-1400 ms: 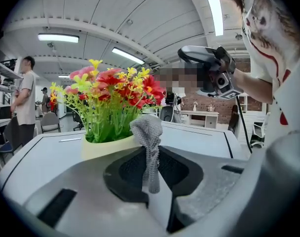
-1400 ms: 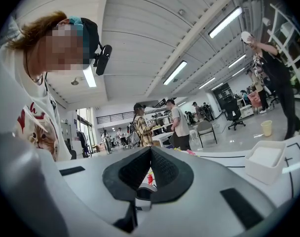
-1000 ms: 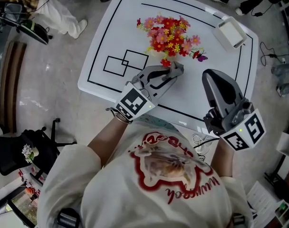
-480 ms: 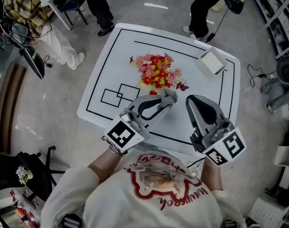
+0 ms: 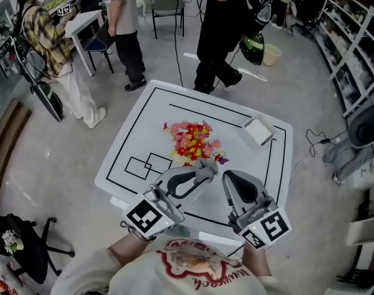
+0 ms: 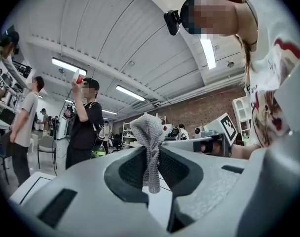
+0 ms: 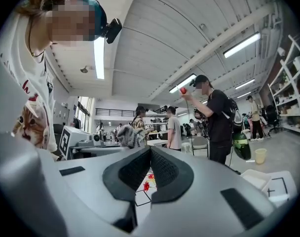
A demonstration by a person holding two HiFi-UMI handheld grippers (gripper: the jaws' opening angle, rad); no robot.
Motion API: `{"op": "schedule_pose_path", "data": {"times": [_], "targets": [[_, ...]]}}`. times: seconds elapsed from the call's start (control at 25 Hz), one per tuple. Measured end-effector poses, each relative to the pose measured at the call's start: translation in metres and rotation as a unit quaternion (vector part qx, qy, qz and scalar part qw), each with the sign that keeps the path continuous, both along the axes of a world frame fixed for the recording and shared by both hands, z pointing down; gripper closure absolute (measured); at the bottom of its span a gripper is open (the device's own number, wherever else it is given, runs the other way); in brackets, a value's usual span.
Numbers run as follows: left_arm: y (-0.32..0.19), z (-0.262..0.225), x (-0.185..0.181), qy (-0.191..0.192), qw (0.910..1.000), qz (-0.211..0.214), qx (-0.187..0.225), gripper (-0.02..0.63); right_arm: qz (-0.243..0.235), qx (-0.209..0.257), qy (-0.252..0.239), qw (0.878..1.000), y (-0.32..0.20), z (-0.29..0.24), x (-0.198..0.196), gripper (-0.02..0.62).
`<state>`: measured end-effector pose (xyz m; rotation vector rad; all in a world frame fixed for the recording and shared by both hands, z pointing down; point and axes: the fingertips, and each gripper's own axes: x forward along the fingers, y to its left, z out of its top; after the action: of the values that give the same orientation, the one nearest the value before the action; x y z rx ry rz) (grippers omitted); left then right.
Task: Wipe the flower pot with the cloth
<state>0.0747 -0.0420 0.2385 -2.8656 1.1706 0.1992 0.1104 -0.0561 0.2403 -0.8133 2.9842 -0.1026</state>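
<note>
Left hand-held gripper [image 6: 151, 154] pinches a bunched, grey, knitted cloth [image 6: 146, 130]

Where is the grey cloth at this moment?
The cloth is pinched in the jaws of the left gripper, above the near side of the table, just in front of the flowers and left of the right gripper.

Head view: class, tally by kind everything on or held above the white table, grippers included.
Grey hand-held grippers: 2 (left gripper, right gripper)
Grey knitted cloth, in the left gripper's fingers: 1
Bunch of red, pink and yellow flowers: 1
White rectangular box: 1
Total: 5
</note>
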Motion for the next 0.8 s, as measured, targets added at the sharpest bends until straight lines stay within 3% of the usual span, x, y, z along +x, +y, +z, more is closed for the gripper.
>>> {"op": "schedule_pose_path", "data": {"times": [0.24,0.4,0.6,0.8], "targets": [[0.01,-0.022,-0.001,-0.002,0.9994,0.009,0.032,0.551,0.013,0.014,0.006,1.0,0.012,-0.007,0.003,0.595],[0.027,-0.022,-0.007,0.003,0.9994,0.012,0.033,0.551,0.015,0.013,0.012,1.0,0.024,-0.005,-0.004,0.595],[0.059,-0.017,-0.036,0.002,0.9999,0.001,0.014,0.551,0.017,0.016,0.018,1.0,0.054,-0.004,-0.029,0.596],[0.11,-0.031,-0.062,0.001,0.9997,-0.006,0.022,0.551,0.001,0.015,0.006,1.0,0.11,-0.016,-0.056,0.595]]}}
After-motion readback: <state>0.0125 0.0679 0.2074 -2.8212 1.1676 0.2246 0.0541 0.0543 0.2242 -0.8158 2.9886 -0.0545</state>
